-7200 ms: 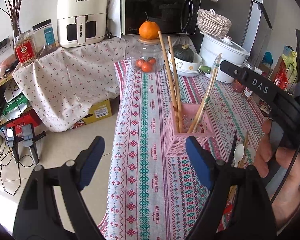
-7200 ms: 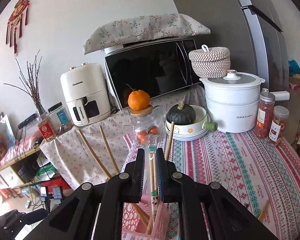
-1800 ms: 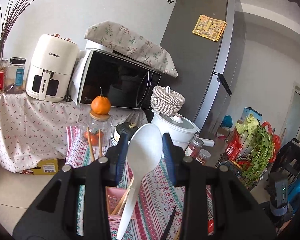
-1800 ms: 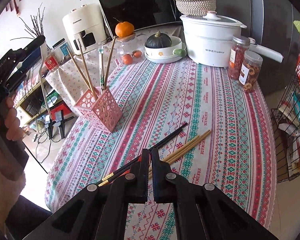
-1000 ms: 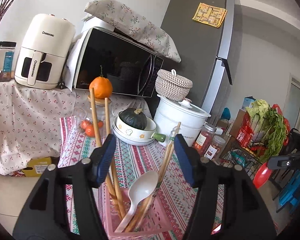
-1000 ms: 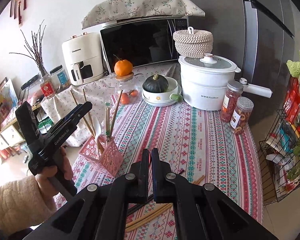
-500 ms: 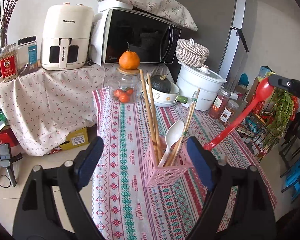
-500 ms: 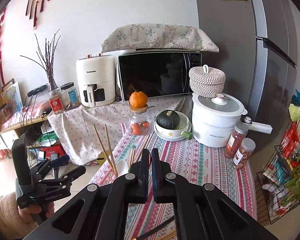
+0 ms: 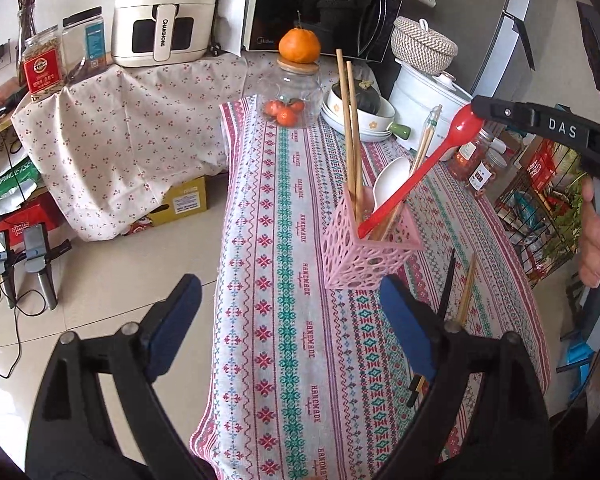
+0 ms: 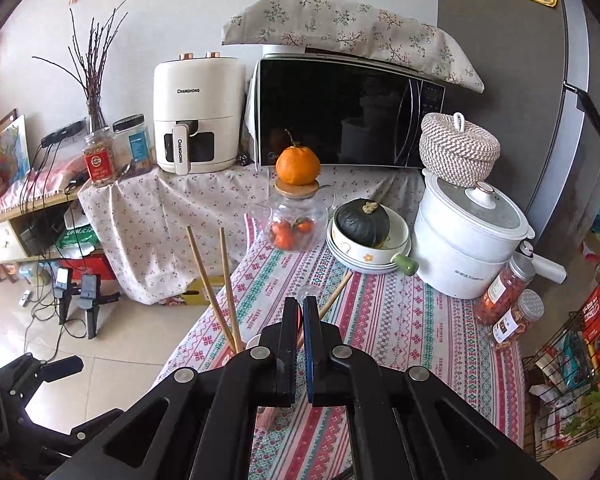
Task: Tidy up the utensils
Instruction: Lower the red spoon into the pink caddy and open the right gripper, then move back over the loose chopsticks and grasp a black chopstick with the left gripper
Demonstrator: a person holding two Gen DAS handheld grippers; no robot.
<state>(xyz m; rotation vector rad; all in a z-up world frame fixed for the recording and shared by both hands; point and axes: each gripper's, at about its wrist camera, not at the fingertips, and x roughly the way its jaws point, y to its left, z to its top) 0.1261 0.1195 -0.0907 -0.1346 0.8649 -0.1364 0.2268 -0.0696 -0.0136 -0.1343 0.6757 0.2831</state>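
Note:
A pink lattice utensil holder (image 9: 366,248) stands on the patterned tablecloth (image 9: 292,320). It holds wooden chopsticks (image 9: 350,128), a white spoon (image 9: 388,184) and other chopsticks. My right gripper (image 9: 478,110) is shut on the bowl of a red spoon (image 9: 416,172), whose handle tip is down inside the holder. In the right wrist view the gripper (image 10: 300,316) shows red between its pads, with the chopsticks (image 10: 216,288) just left. My left gripper (image 9: 290,312) is open and empty, in front of the holder. A black chopstick (image 9: 446,288) and a wooden one (image 9: 466,292) lie on the cloth right of the holder.
A glass jar (image 9: 292,96) topped by an orange, a bowl with a dark squash (image 9: 360,108), a white pot (image 9: 428,96), spice jars (image 9: 472,160), a microwave (image 9: 320,4) and an air fryer (image 9: 164,12) stand at the far end. The table's left edge (image 9: 224,240) drops to the floor.
The right gripper has brought the red spoon over the holder and lowered its handle inside. The left gripper has drawn back and tilted down, still open.

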